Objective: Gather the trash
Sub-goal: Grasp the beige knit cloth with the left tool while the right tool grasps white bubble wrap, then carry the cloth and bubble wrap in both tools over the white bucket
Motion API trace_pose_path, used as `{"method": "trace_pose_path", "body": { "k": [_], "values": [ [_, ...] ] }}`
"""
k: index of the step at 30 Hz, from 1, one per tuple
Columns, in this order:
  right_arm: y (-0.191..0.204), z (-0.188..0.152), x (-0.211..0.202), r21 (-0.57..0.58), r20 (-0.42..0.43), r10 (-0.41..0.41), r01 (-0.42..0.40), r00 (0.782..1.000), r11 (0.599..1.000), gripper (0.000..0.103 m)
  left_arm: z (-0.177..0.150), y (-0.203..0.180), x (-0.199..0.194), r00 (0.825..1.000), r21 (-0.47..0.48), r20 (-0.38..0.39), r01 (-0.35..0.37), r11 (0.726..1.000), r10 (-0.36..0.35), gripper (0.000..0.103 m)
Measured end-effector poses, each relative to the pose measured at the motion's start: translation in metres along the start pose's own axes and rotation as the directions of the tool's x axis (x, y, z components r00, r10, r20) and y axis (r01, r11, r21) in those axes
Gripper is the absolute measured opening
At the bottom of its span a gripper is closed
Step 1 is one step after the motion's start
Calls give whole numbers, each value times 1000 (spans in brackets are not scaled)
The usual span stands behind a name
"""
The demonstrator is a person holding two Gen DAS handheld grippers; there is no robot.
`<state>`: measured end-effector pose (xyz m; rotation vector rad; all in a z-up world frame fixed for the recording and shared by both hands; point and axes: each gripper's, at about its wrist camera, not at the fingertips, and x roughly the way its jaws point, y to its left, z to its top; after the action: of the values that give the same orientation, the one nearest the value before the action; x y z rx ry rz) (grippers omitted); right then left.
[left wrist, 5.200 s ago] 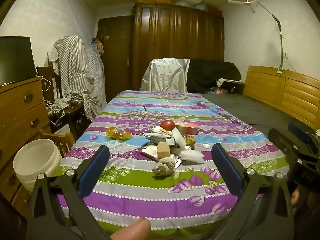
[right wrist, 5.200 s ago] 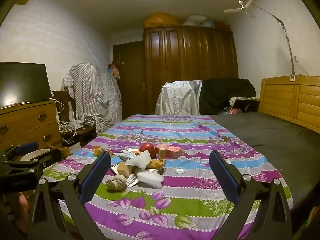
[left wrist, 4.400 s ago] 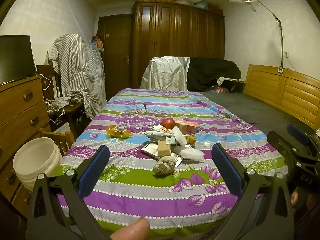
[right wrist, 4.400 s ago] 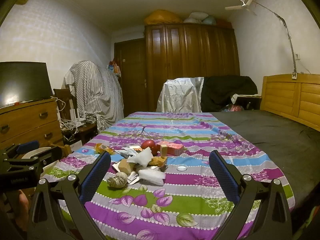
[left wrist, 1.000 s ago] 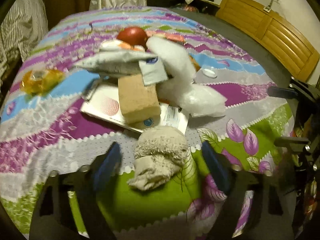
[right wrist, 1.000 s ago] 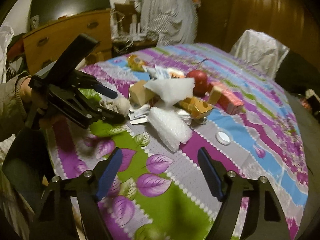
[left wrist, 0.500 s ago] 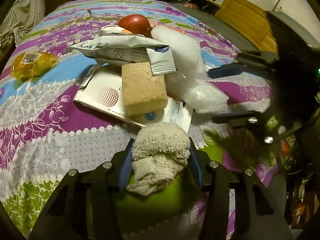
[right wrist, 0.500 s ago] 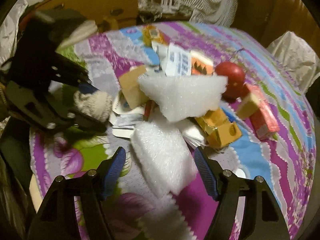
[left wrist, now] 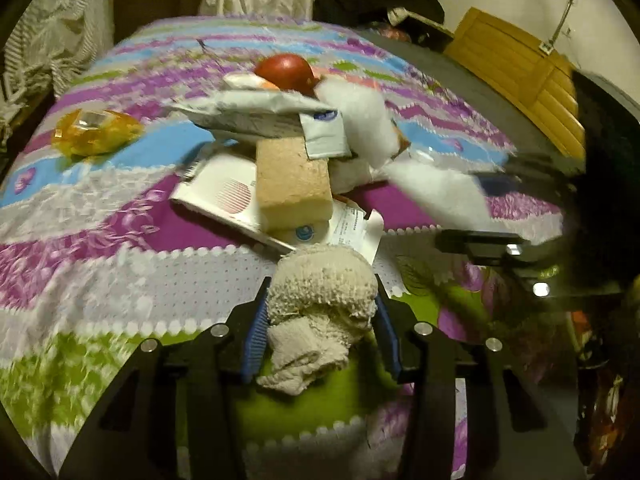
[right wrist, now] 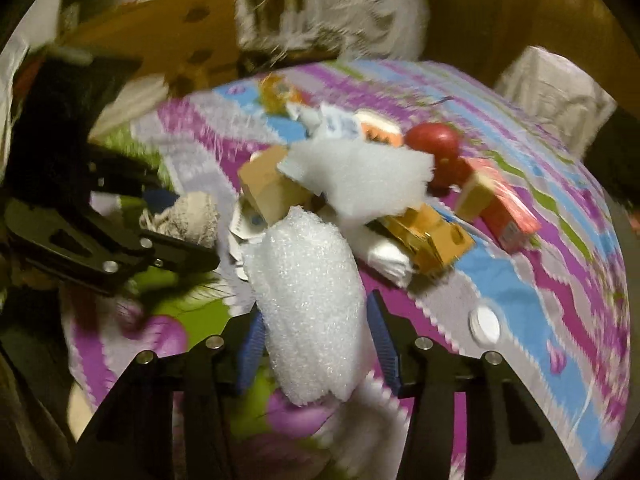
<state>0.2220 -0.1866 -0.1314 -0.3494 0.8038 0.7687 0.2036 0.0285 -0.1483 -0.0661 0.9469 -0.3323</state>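
Right gripper [right wrist: 316,344] now clamped on foam [right wrist: 312,300]; left gripper [left wrist: 320,340] still squeezing rag [left wrist: 320,312].

no text or label is clear enough to read.

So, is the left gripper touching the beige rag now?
Touching. The left wrist view shows both blue pads of the left gripper pressed against the sides of the beige rag.

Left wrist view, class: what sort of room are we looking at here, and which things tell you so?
Most likely a bedroom at home: a wooden headboard on the right, a striped floral bedspread under the trash, and a wooden chest of drawers nearby.
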Motion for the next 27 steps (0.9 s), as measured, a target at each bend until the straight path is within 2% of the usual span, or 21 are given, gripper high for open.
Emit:
{"method": "trace_pose_path", "body": {
  "k": [2, 4, 8, 11, 12, 13, 14, 15, 21, 24, 27],
  "values": [
    [1, -7, -19, 69, 52, -10, 7, 999, 998, 50, -5, -5, -15, 999, 0, 49, -22, 1000, 22, 44],
    [3, -13, -48, 157, 131, -55, 34, 990, 987, 50, -9, -12, -30, 995, -1, 98, -37, 999, 37, 44],
    [12, -19, -94, 299, 249, -173, 95, 953, 950, 50, -13, -26, -63, 978, 3, 199, -61, 998, 60, 44],
    [25, -23, -124, 372, 311, -313, 189, 898, 909, 50, -14, -44, -90, 953, 10, 288, -105, 994, 97, 44],
    [33, -24, -134, 395, 330, -358, 216, 874, 893, 50, -14, -52, -102, 935, 10, 332, -133, 991, 122, 44],
    [38, -25, -139, 407, 339, -379, 229, 861, 884, 50, -12, -55, -110, 924, 7, 359, -148, 989, 135, 44],
    [45, -24, -146, 420, 347, -420, 262, 838, 869, 50, -13, -58, -117, 912, 3, 382, -162, 987, 149, 44],
    [51, -25, -151, 422, 356, -443, 281, 823, 862, 50, -12, -63, -128, 892, -8, 417, -189, 982, 175, 44],
    [77, -29, -180, 446, 392, -537, 356, 747, 821, 50, -11, -73, -167, 818, -57, 516, -263, 963, 254, 44],
    [86, -31, -193, 458, 410, -558, 366, 722, 810, 50, -11, -74, -177, 803, -74, 535, -265, 961, 262, 44],
    [91, -32, -196, 462, 411, -560, 365, 720, 808, 50, -12, -76, -179, 803, -71, 536, -264, 962, 260, 44]
  ]
}}
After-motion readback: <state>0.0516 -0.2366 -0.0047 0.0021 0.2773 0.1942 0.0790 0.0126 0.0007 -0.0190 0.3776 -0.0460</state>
